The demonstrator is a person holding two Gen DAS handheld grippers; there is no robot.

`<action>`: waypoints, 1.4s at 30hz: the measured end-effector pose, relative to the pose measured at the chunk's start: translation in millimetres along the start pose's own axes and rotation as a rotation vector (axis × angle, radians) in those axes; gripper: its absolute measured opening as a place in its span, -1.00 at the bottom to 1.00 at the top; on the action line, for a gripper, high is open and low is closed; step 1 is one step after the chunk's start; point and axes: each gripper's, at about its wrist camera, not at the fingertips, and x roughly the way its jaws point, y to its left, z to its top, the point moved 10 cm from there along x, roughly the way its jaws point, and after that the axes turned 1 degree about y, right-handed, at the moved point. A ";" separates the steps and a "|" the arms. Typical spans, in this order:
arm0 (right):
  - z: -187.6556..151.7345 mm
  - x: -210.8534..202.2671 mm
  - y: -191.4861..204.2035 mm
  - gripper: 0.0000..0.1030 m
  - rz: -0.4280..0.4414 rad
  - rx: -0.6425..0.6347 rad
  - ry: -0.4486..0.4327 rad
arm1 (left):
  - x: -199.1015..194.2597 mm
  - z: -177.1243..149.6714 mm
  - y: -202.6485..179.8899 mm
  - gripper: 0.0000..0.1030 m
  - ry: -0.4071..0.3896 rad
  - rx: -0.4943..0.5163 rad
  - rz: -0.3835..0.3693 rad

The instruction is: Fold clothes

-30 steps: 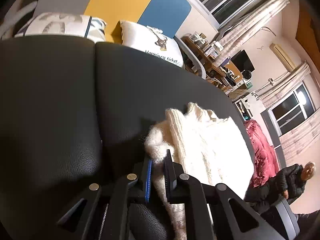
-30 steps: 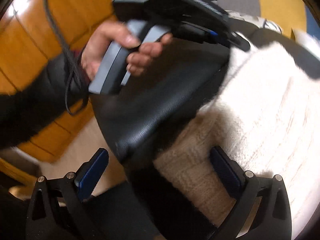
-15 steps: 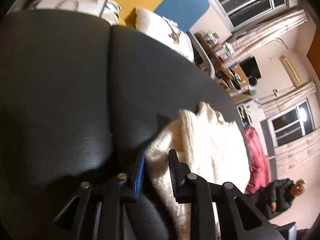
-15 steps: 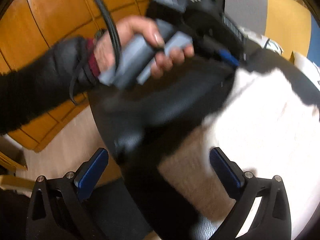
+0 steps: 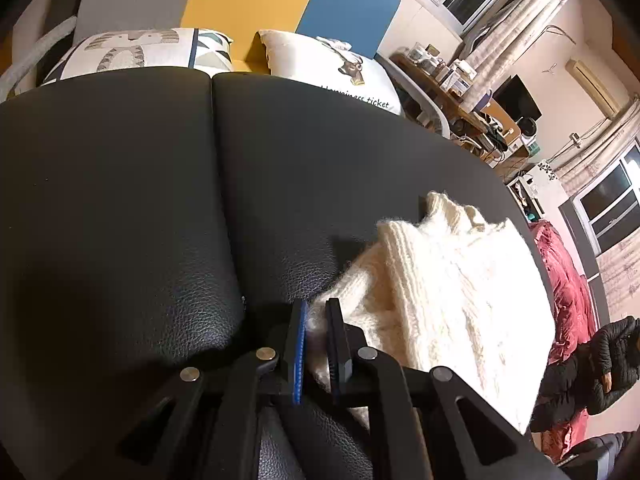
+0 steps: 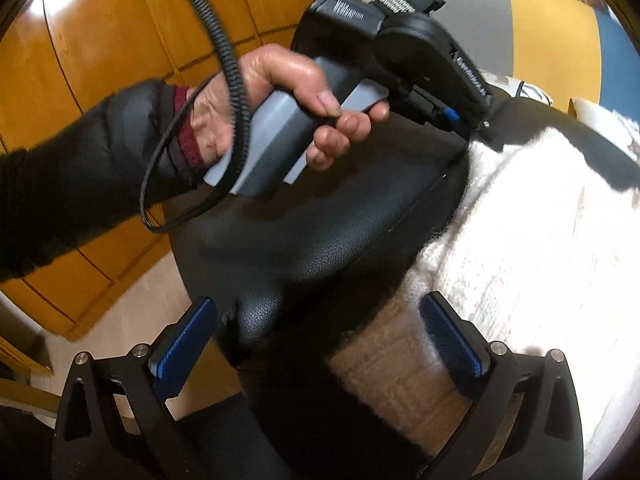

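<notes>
Nearest us, our left gripper (image 5: 316, 312) is pinched narrow on a fuzzy edge of the cream knit sweater (image 5: 452, 300), tighter than half a second ago, when the gap was wider. Our right gripper (image 6: 316, 332) stays spread wide, holding nothing, above the sweater's corner on the black leather cushion (image 5: 120, 200). Only the right view shows our left hand (image 6: 280, 100) squeezing the grey handle; only the left view shows the pillows (image 5: 336, 68) and, far off, a seated person (image 5: 600, 364)

One white knitted sweater (image 5: 452, 280), two pillows (image 5: 136, 50) (image 5: 332, 70) beyond the left gripper (image 5: 316, 344), one seated person (image 5: 592, 368).
</notes>
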 end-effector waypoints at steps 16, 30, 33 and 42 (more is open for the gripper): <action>-77.6 -118.7 -78.8 1.00 -0.178 0.244 -0.020 | -39.3 -44.3 -101.0 -0.61 -0.036 0.052 -0.320; -40.9 -137.2 -177.8 1.00 -0.110 0.369 -0.101 | -42.4 -102.2 -92.7 -0.54 -0.067 -0.075 -0.204; -50.9 -156.3 -174.4 1.00 -0.109 0.391 -0.116 | -49.6 -121.9 -81.1 -0.49 -0.084 -0.163 -0.216; -83.2 -191.3 -213.2 1.00 -0.209 0.519 -0.208 | -26.7 -146.4 -81.7 -0.46 -0.070 -0.272 -0.268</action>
